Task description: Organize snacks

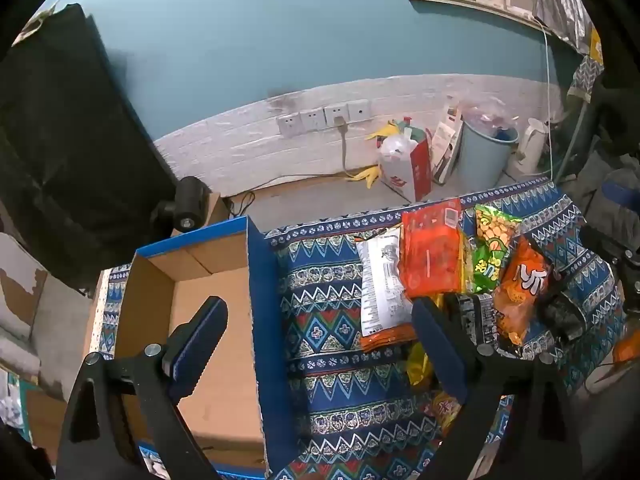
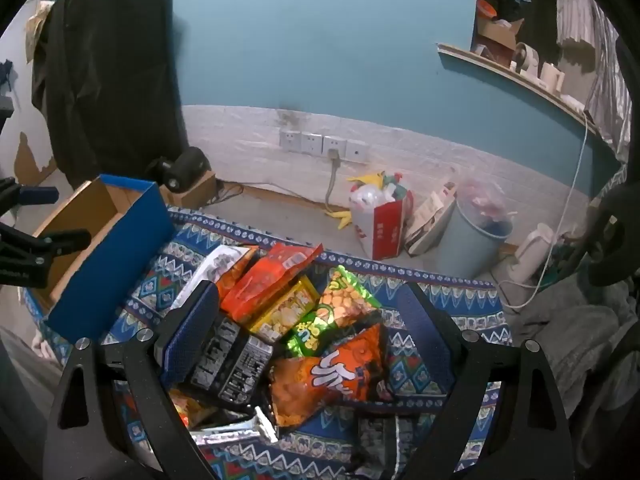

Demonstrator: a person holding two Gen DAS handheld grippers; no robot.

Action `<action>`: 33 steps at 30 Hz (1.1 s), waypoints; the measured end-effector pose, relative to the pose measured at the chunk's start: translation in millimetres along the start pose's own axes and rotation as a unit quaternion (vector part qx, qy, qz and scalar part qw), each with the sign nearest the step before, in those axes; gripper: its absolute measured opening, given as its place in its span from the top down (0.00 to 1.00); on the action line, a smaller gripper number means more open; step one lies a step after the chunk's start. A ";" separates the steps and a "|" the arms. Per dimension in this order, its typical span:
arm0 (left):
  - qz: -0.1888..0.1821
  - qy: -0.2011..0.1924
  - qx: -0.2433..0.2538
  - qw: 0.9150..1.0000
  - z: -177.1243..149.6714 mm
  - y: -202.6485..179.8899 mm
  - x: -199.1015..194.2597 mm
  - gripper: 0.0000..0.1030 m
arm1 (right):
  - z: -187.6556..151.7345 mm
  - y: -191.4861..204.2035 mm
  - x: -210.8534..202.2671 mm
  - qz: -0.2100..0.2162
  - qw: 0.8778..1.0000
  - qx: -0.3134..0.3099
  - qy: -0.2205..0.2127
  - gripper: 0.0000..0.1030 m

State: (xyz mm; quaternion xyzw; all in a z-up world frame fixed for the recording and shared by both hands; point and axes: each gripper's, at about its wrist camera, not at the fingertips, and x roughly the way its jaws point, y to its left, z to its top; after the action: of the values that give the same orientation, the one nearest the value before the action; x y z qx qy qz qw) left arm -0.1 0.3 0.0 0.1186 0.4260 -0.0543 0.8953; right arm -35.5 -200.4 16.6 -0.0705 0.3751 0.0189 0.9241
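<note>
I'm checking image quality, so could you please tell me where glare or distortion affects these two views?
Right wrist: glare flares on the green snack bag and a foil wrapper. Left wrist: no strong glare on the box. Both: fisheye bends the wall's white strip, corners vignetted.

Blue-sided brown box (image 1: 208, 320); blue zigzag-patterned cloth (image 1: 332, 344); orange snack bag (image 2: 332, 372).

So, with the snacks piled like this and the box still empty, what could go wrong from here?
1. The snack bags overlap in a heap; the open right tool above them may pinch two at once, say the orange puffed-snack bag and the green bag.
2. The cardboard box sits at the cloth's edge; a push from the open left tool might shift it.
3. Squeezing hard could crush the puffed snacks.
</note>
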 end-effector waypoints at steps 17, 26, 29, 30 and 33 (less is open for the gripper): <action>-0.015 -0.006 0.006 1.000 -0.6 -4.4 -5.6 0.08 | -9.9 -11.5 1.0 -0.005 1.000 -0.001 0.013 0.13; -0.017 -0.002 0.001 1.000 -0.8 -3.1 -3.5 0.08 | -10.0 -9.8 3.7 -0.005 1.000 -0.001 0.015 0.13; -0.017 -0.004 0.002 1.000 -1.1 -3.6 -3.6 0.08 | -10.3 -9.8 3.1 -0.004 1.000 -0.001 0.016 0.13; -0.017 -0.004 0.002 1.000 -1.2 -4.1 -3.5 0.08 | -10.6 -9.9 2.5 -0.003 1.000 -0.001 0.015 0.13; -0.017 -0.004 0.004 1.000 -1.5 -5.7 -3.4 0.08 | -10.2 -8.1 3.0 -0.003 1.000 -0.002 0.014 0.13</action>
State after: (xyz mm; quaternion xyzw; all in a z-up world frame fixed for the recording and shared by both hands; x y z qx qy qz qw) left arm -4.4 -4.8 0.8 0.1146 0.4241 -0.0721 0.8954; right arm -39.6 -210.0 8.2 -0.0741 0.3876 0.0156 0.9187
